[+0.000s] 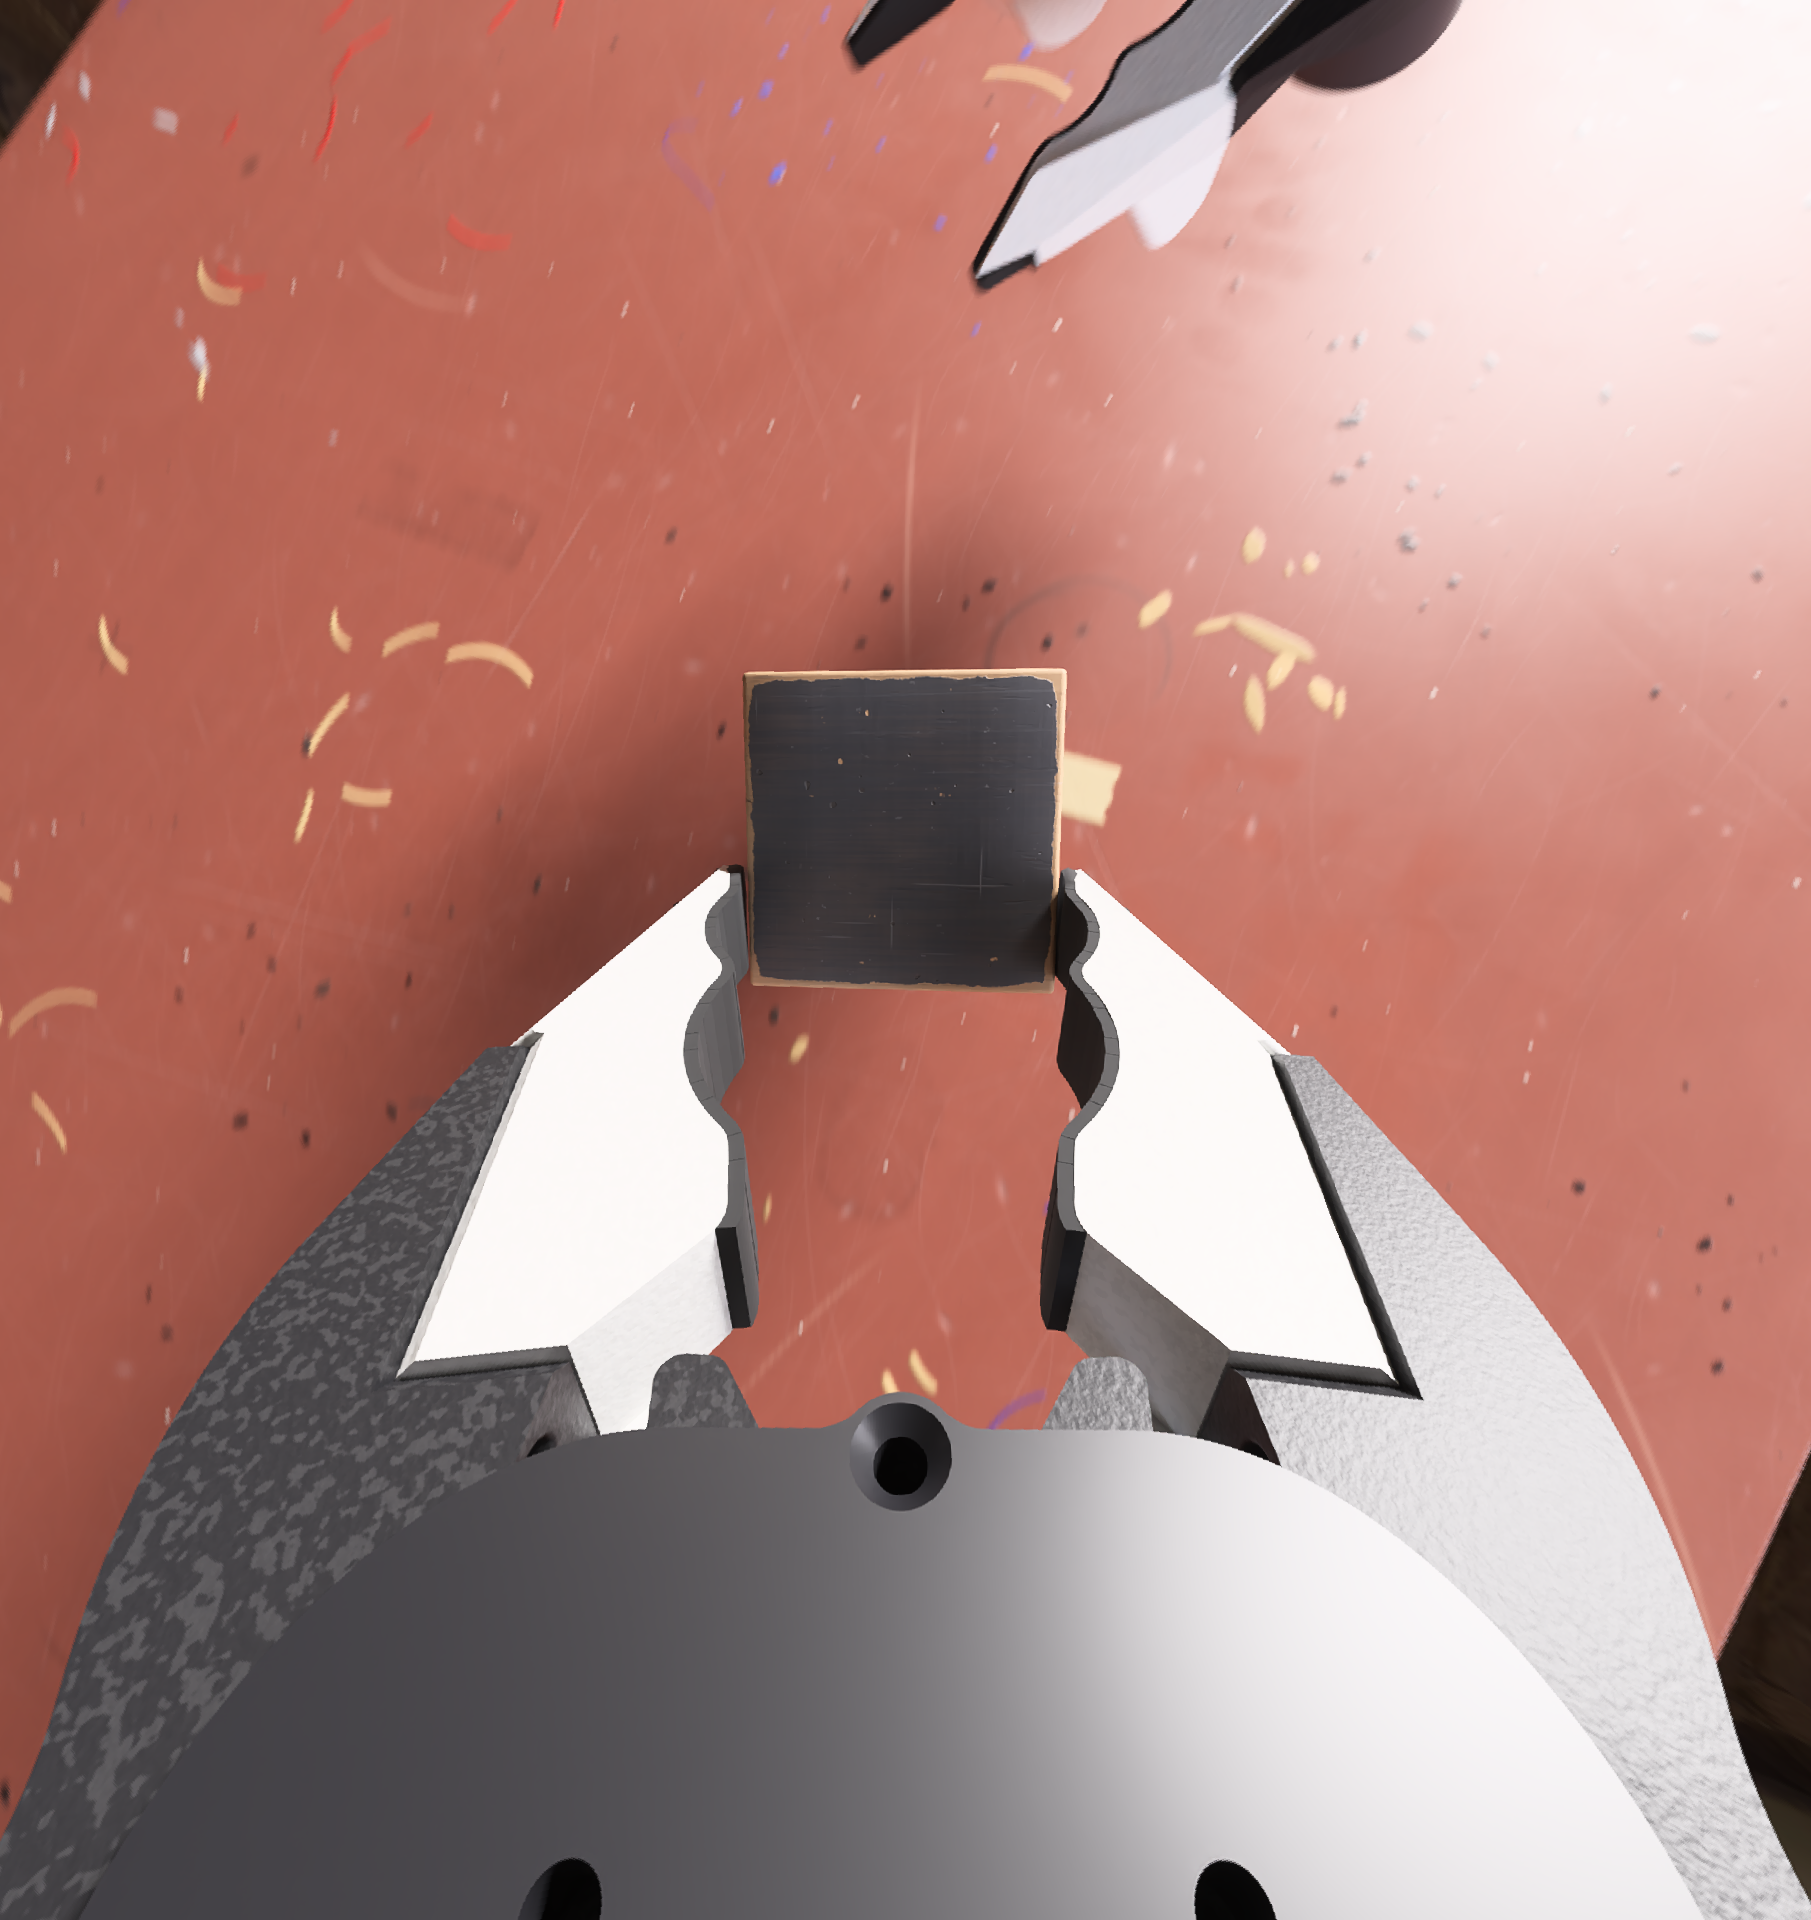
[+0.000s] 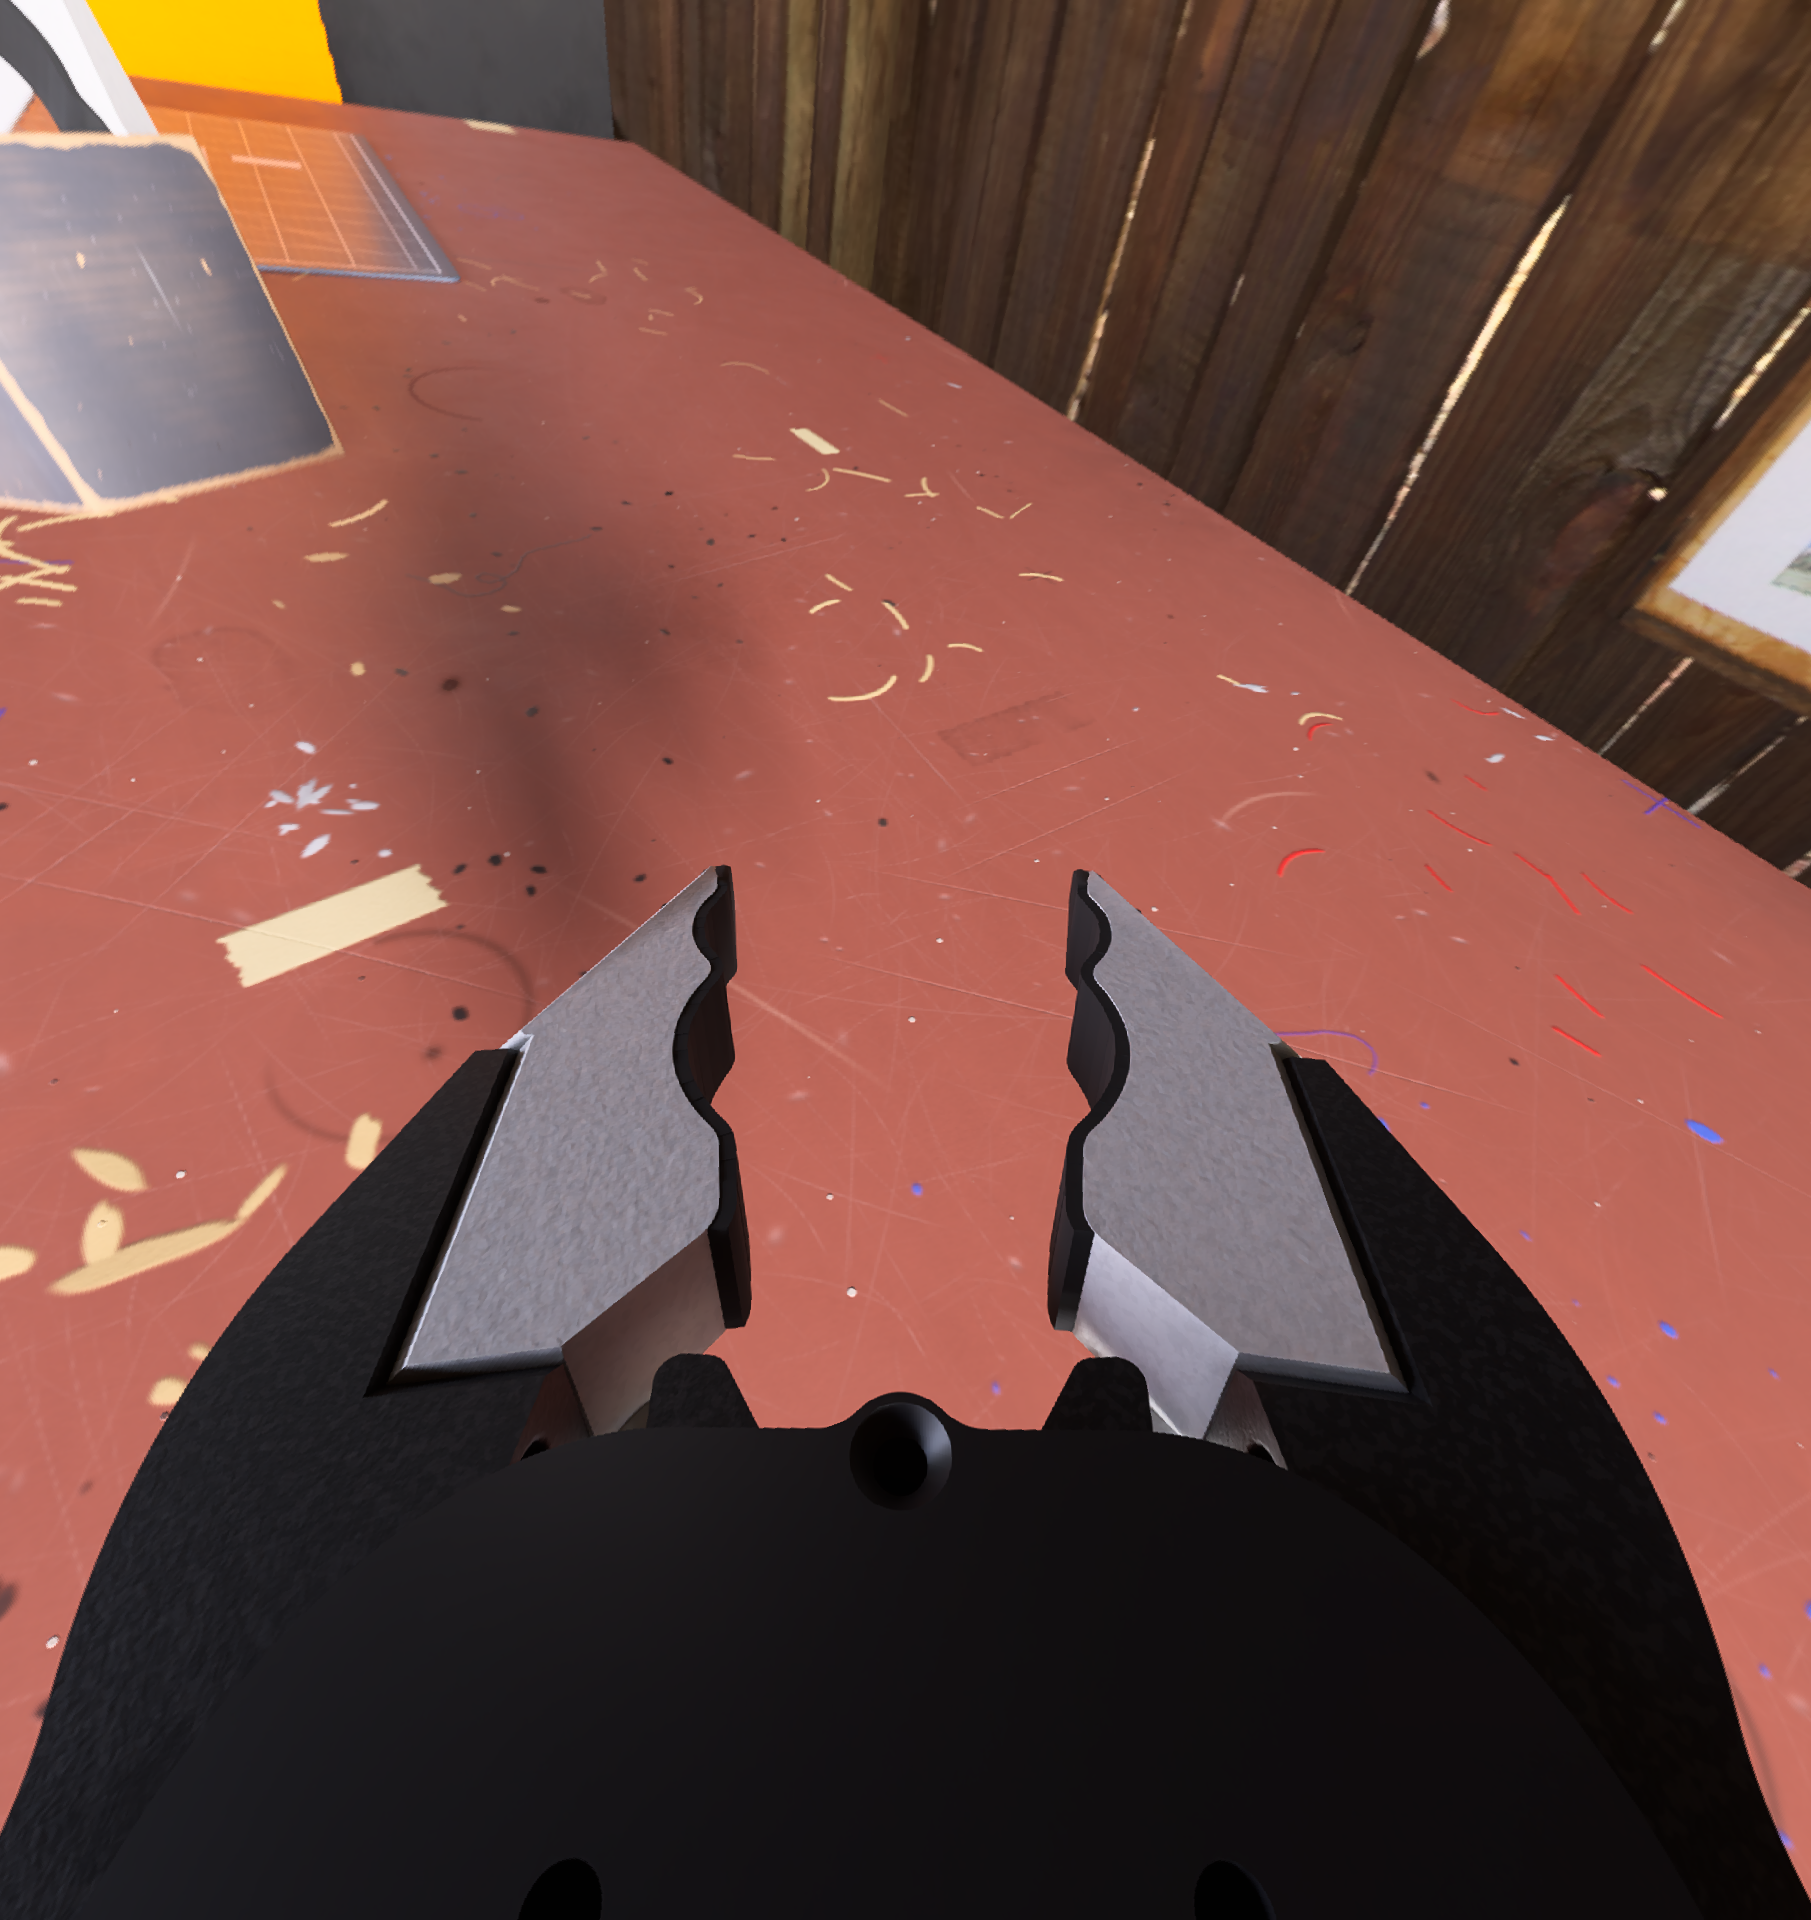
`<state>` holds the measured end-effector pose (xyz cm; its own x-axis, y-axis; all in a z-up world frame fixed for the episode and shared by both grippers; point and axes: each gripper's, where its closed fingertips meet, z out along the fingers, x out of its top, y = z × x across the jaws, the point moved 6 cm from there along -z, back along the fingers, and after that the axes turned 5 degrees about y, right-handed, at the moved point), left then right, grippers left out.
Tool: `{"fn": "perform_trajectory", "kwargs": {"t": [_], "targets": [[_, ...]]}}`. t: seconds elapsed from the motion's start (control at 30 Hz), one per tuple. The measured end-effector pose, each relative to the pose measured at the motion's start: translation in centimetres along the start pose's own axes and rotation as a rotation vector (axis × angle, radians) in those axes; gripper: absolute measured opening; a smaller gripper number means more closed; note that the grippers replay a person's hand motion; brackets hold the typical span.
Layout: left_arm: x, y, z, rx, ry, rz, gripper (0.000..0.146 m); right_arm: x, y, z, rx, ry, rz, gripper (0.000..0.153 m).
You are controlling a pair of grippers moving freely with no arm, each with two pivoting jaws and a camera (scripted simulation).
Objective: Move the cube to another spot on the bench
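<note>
While left hand-held gripper [image 1: 901, 914] clamps cube [image 1: 901, 821] | right hand-held gripper [image 2: 901, 914] wide, empty | bench [image 2: 984, 623] mid, edges far

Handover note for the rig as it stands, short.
Left gripper: fingers against both sides of the black cube, near end only; shut on it.
Right gripper: open, holds nothing, over bare bench.
Cube: its base rests on the bench in the right wrist view, near the grid mat.
Done: grasp. Left: lift, carry, set down elsewhere, release.
</note>
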<state>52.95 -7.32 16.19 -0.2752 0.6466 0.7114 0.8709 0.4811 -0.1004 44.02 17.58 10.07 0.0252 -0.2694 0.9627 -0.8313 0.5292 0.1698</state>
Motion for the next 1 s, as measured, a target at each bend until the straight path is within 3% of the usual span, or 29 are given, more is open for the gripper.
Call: {"fn": "perform_trajectory", "kwargs": {"t": [0.23, 0.37, 0.5, 0.67, 0.83, 1.0], "targets": [[5.3, 4.2, 8.3, -0.116, -0.043, 0.113, 0.060, 0.6, 1.7, -1.3, -0.030, 0.046, 0.065, 0.063], [5.8, 6.2, 13.2, -0.144, -0.155, 0.188, 0.060, 0.6, 2.3, -1.6, -0.039, 0.051, 0.086, 0.063], [5.3, 7.1, 15.7, -0.145, -0.223, 0.215, 0.060, 0.3, 2.8, -1.7, -0.047, 0.042, 0.083, 0.063], [4.6, 7.1, 14.9, -0.115, -0.223, 0.210, 0.064, 0.3, 3.1, -1.7, -0.042, 0.043, 0.097, 0.063], [4.3, 5.4, 10.2, -0.062, -0.170, 0.188, 0.071, 0.5, 3.1, -1.8, -0.035, 0.055, 0.098, 0.063], [1.3, 2.4, 6.6, -0.022, -0.228, 0.128, 0.073, 0.6, 2.9, -1.7, -0.027, 0.059, 0.106, 0.063]]}}
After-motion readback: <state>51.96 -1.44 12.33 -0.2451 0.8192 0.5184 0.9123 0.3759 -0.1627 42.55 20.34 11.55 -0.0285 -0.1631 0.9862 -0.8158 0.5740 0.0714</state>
